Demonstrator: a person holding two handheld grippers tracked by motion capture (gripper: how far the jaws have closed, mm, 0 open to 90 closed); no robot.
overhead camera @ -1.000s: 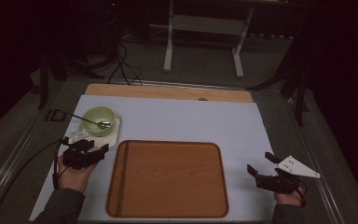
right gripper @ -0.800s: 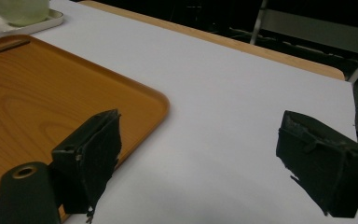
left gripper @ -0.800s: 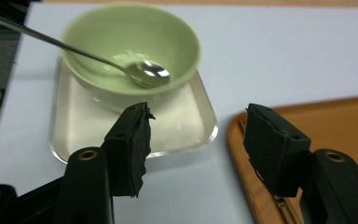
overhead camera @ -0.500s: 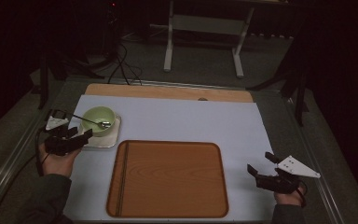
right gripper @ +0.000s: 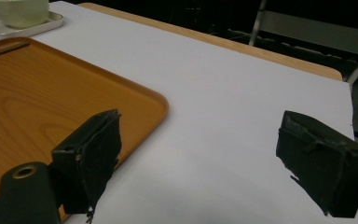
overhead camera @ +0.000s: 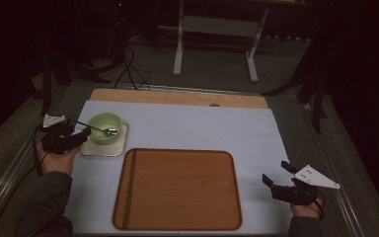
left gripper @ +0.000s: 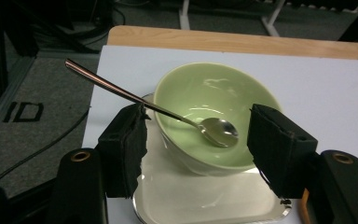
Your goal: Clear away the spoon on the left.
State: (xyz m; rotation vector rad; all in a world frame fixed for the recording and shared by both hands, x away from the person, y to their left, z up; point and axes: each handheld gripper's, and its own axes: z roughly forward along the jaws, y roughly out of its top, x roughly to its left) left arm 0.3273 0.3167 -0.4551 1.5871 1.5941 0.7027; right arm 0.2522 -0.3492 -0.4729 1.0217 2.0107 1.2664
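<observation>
The left gripper (left gripper: 196, 140), whose jaws have just been opening, stands wide at the green bowl (left gripper: 214, 112); it should squeeze the rim gently so the spoon (left gripper: 168, 112) stays in.

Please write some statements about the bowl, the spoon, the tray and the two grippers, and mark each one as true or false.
1. The spoon lies in the green bowl. True.
2. The bowl stands on the wooden tray. False: it stands on a small white plate beside the tray.
3. The left gripper grips the spoon. False: its jaws are open before the bowl.
4. The right gripper is open over the white table. True.
</observation>
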